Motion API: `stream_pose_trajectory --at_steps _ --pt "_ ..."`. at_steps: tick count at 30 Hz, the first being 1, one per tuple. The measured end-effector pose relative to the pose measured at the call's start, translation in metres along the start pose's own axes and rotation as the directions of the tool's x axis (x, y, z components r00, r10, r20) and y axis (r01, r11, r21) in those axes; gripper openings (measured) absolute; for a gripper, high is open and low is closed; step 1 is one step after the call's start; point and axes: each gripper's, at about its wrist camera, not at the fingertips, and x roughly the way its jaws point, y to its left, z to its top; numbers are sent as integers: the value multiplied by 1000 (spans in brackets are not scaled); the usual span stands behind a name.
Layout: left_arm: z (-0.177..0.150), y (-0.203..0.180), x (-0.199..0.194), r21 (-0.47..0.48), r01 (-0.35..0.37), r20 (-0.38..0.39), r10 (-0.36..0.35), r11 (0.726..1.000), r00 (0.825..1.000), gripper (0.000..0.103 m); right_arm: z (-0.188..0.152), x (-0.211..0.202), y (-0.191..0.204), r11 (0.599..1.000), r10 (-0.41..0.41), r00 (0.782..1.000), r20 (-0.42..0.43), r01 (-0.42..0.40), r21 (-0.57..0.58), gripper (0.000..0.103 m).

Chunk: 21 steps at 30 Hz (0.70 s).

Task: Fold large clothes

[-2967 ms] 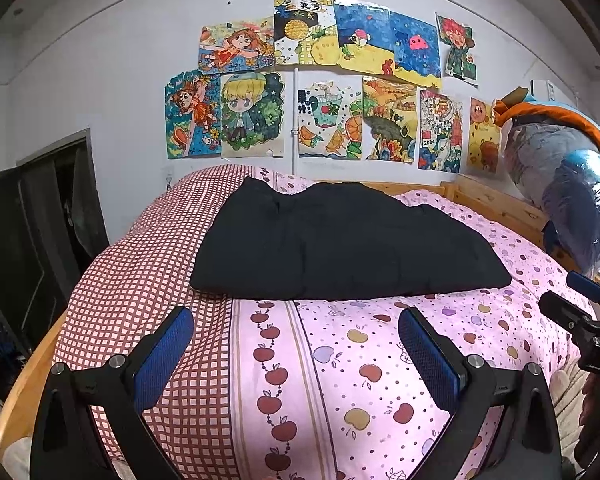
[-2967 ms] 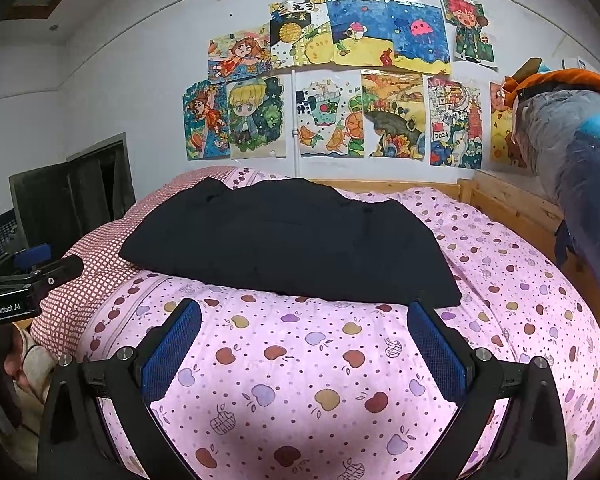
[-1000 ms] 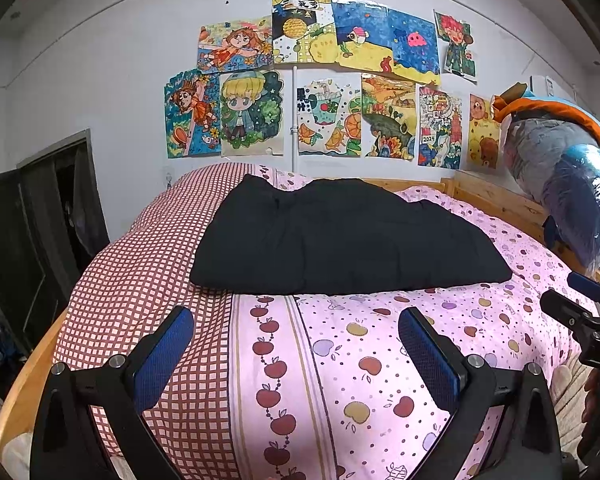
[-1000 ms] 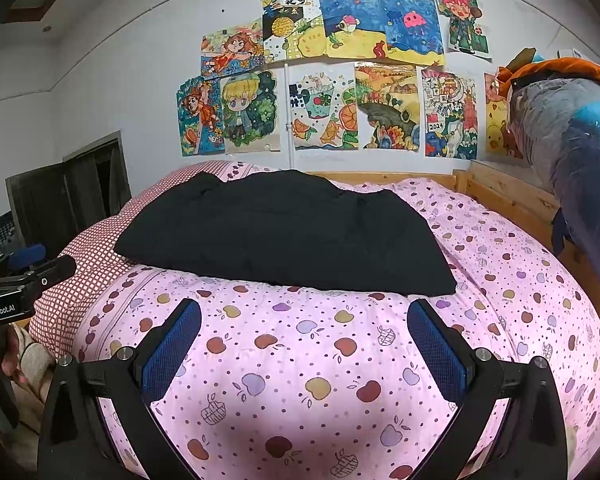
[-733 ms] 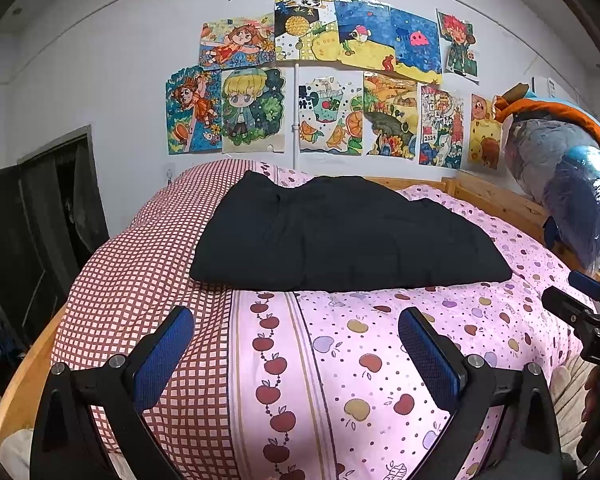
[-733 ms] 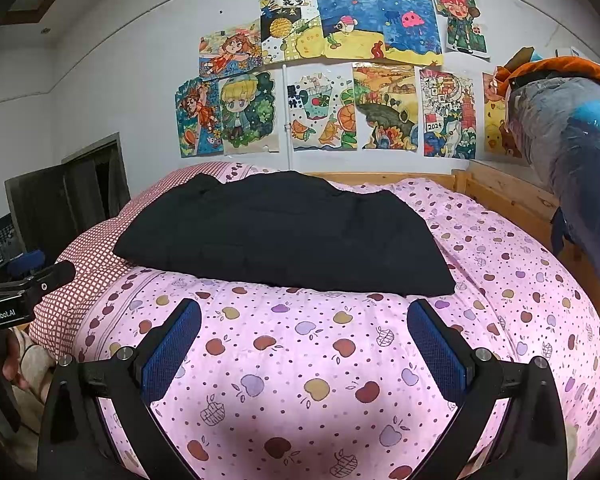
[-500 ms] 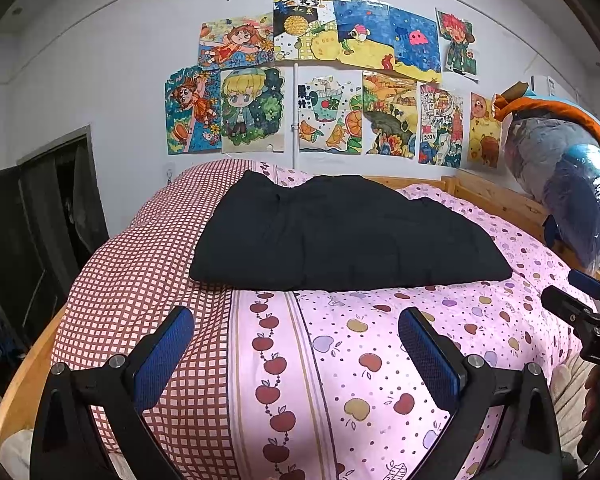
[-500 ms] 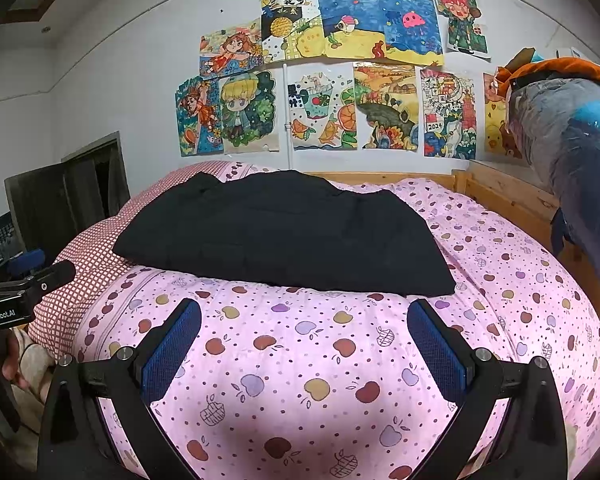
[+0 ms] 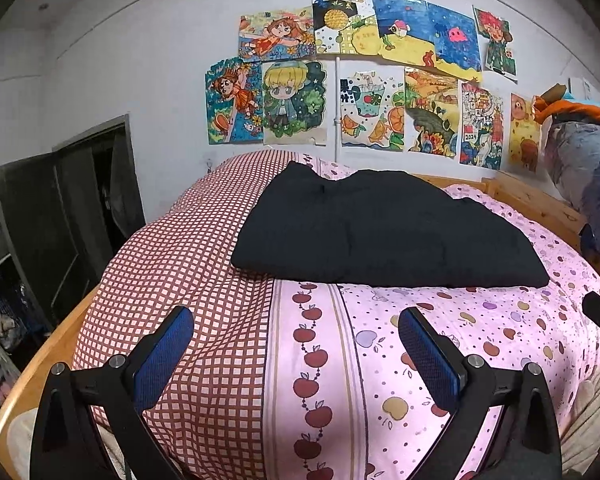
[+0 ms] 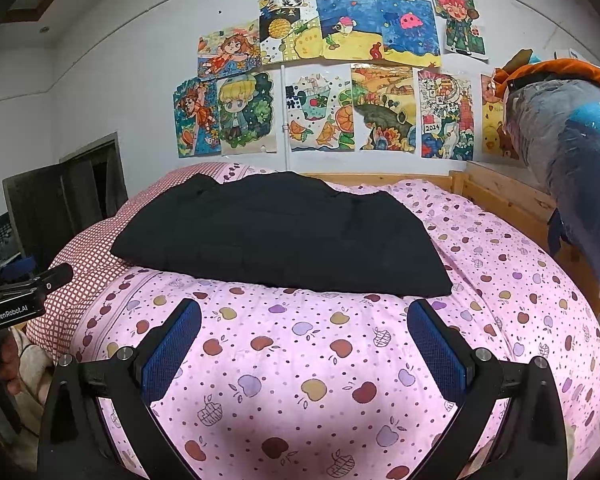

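Both your claws, left and right, wide open and empty, near the folded black garment on the bed.

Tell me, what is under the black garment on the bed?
The black garment lies on the pink apple-print quilt and partly on its checked part. What it covers is hidden.

The black garment lay folded into a thick, roughly rectangular, slightly rumpled bundle flat on the bedcover, well ahead of both pairs of wide-spread jaws and touching neither, its near edge running across beyond their tips.
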Motion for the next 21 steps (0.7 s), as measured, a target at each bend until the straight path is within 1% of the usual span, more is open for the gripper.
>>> stream_pose_trajectory --at_steps 7,21 --pt "2 -1 -1 7 -3 15 3 1000 1000 103 1 0 1 1000 1 1000 -2 -1 -2 101" --pt "1 -2 -1 14 -4 14 4 1000 1000 103 2 -1 2 1000 1 1000 -2 -1 -3 101"
